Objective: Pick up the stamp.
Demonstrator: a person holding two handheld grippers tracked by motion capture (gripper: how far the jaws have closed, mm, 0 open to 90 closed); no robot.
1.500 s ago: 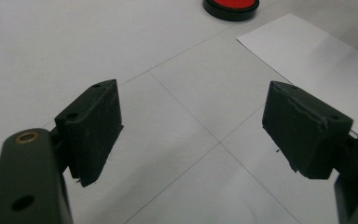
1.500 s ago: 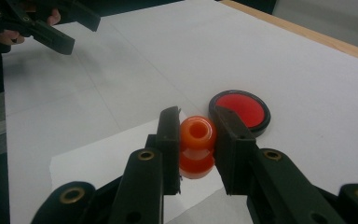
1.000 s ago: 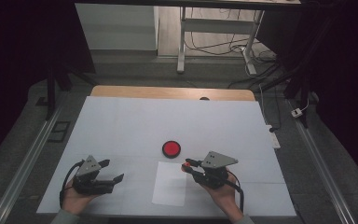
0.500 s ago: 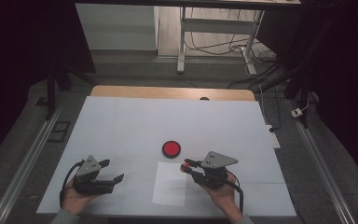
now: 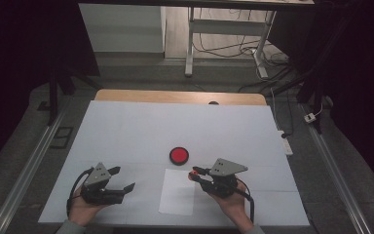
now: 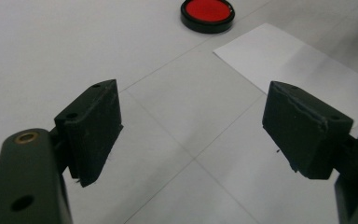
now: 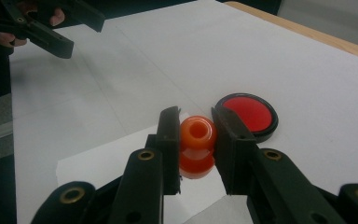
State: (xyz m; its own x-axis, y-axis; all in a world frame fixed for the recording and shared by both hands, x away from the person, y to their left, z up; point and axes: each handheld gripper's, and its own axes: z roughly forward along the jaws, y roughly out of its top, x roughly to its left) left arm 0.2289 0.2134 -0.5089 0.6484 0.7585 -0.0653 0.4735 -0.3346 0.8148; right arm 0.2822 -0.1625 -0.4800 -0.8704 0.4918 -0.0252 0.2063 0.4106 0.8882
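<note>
I am working in a lab or test room set up for recording, not a home. The landmark is the wooden table covered with a flat white sheet (image 5: 141, 131), bare of household items. Along the table's left and right sides run long grey metal rails (image 5: 24, 173) on a grey floor. Beyond the table's far edge stands a white metal frame with legs (image 5: 191, 44), with loose black cables (image 5: 224, 46) lying on the floor beneath it. To the right of the table, a white power strip (image 5: 286, 145) and a white plug (image 5: 311, 117) lie on the floor. The surroundings beyond the table are dark on both sides.
</note>
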